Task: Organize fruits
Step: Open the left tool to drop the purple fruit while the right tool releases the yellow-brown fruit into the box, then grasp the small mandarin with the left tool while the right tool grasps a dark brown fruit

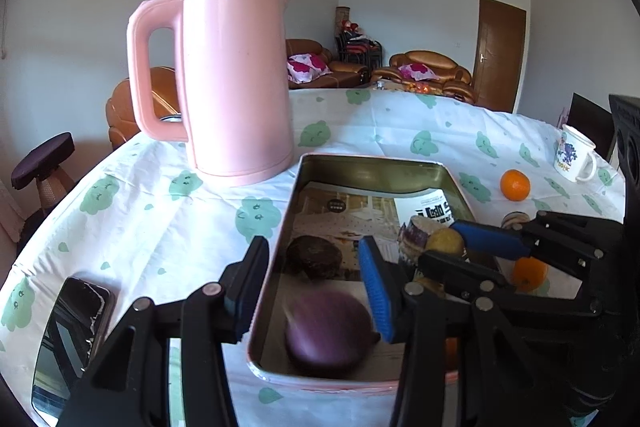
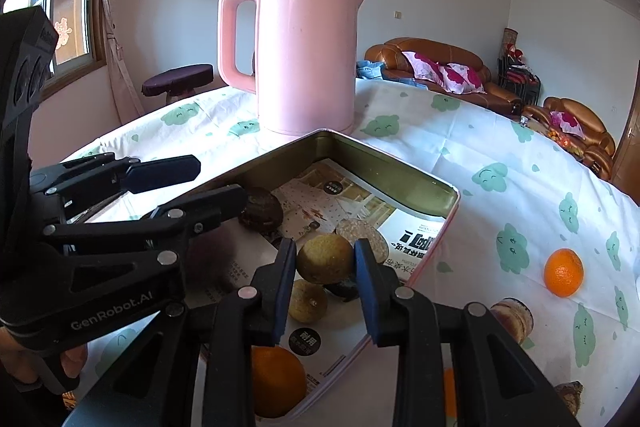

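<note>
— Purple fruit [image 1: 328, 331] low in frame, blurred: dropped?
— Yes, my left gripper [image 1: 316, 287] gapes empty above the tin [image 1: 380, 169]; my right gripper [image 2: 326, 267] clamps a yellow-green fruit [image 2: 325, 259], centre frame, for binning.

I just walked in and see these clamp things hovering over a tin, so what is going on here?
A person is sorting fruit into a metal tin on the table, with a two-finger gripper in each hand. The right gripper is closed on a yellow-green fruit over the tin. The left gripper is open above a blurred purple fruit in the tin. An orange and a brownish fruit sit out on the tablecloth, and a pink kettle stands behind the tin.
</note>
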### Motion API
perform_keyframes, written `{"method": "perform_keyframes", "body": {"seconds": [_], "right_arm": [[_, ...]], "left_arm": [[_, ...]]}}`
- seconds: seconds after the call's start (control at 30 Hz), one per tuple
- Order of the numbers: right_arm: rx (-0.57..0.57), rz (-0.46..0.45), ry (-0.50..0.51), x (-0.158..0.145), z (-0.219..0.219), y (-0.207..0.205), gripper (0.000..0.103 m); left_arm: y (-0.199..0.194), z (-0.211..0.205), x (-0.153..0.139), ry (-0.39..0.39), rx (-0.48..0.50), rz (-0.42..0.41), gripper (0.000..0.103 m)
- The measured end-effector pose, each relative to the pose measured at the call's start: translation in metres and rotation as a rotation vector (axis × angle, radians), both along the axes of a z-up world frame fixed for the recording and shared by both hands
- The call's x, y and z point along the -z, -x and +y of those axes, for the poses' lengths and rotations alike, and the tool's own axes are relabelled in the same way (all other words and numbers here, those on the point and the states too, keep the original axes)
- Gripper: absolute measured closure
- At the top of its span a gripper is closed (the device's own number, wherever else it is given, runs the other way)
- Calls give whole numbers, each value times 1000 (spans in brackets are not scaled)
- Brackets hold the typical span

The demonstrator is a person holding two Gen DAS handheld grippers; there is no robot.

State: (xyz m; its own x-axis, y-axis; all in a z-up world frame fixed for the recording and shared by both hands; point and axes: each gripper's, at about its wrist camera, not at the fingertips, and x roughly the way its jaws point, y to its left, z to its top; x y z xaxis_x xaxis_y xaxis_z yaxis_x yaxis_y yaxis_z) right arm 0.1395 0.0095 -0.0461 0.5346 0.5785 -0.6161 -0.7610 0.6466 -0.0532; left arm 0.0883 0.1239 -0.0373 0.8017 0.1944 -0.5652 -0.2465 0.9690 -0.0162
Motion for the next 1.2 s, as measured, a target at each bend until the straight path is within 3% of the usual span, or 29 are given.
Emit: {"method": "perform_keyframes", "body": {"seconds": [0.13,0.23,0.3,0.37,0.67,0.83,0.93,1.1,1.2], "right_arm": [[16,-2,-18,-2,-5,-1,63],[34,-32,-47,-7,-16,1,55],[54,-61,-48,-12,-28,2,51],[88,-62,-63,-19,-45,-1,51],[354,-67,-58,-29,-149,-22,49],[413,-31,-32,-15,-173,-29,49],[428,-3,-13,-6,-177,-32,49],[430,62,-42,-2,-191,-37,49],[409,120,-55,4,-194,-40,49]], "left_arm": [[3,3,-2,-1,-31,-14,42],[8,4,-7,14,-35,-45,28],[13,1,-13,24,-29,-76,7],[18,-6,-20,25,-18,-117,4],[10,-64,-33,11,129,-136,4],[-1,-112,-27,-24,242,-99,6],[-12,-137,-20,-41,303,-56,11],[-29,-160,-5,-52,360,27,34],[-38,-166,3,-33,388,75,43]]}}
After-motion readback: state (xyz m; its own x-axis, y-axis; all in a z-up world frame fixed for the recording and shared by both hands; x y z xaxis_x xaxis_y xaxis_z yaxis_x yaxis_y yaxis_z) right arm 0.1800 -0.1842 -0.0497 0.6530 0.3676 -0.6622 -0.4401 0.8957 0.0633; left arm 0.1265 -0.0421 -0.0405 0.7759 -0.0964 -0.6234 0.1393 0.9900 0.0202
